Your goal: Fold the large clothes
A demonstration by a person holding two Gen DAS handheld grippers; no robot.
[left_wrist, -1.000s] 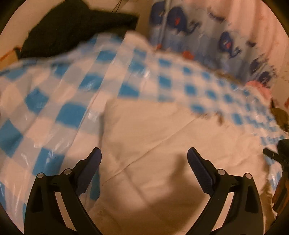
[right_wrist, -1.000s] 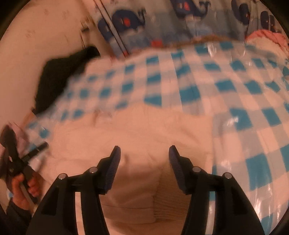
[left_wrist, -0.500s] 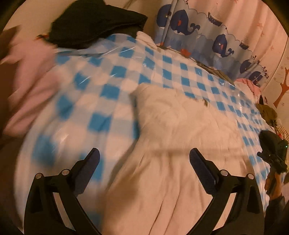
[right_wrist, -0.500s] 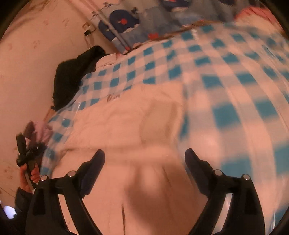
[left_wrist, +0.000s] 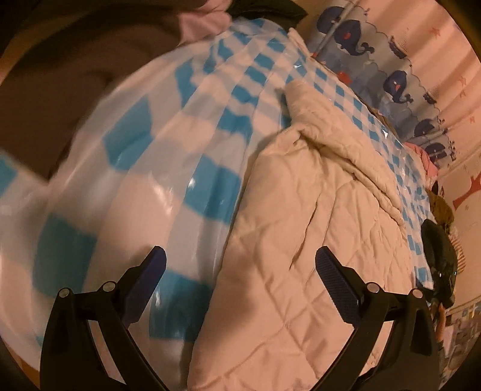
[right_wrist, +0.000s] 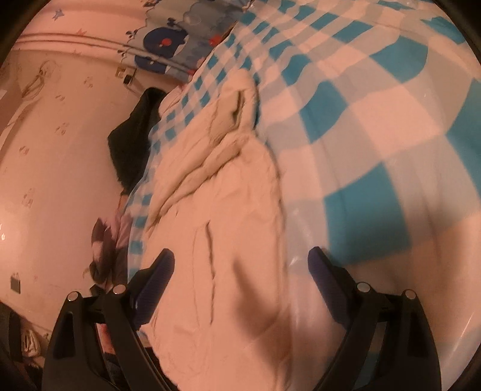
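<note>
A cream quilted garment [left_wrist: 315, 240] lies lengthwise on a blue-and-white checked plastic cover [left_wrist: 144, 156], with a bunched collar or sleeve at its far end [left_wrist: 303, 102]. My left gripper [left_wrist: 240, 258] hovers open over the garment's near left edge, nothing between its fingers. In the right wrist view the same garment [right_wrist: 228, 204] fills the middle. My right gripper [right_wrist: 240, 260] stands wide open above its near right edge, holding nothing. The right gripper's dark body [left_wrist: 440, 264] shows at the far right of the left wrist view.
A whale-print curtain [left_wrist: 378, 57] hangs behind the bed. A black garment [right_wrist: 132, 141] lies heaped by the wall, with a pink one [left_wrist: 204, 21] close to it. More clothes are piled at the far right [left_wrist: 442, 210]. The checked cover [right_wrist: 375, 135] stretches on beyond the cream garment.
Both grippers have swung outward and rolled, the left towards the garment's left edge, the right towards its right edge. The right jaws went from narrow to wide. The garment stays put.
</note>
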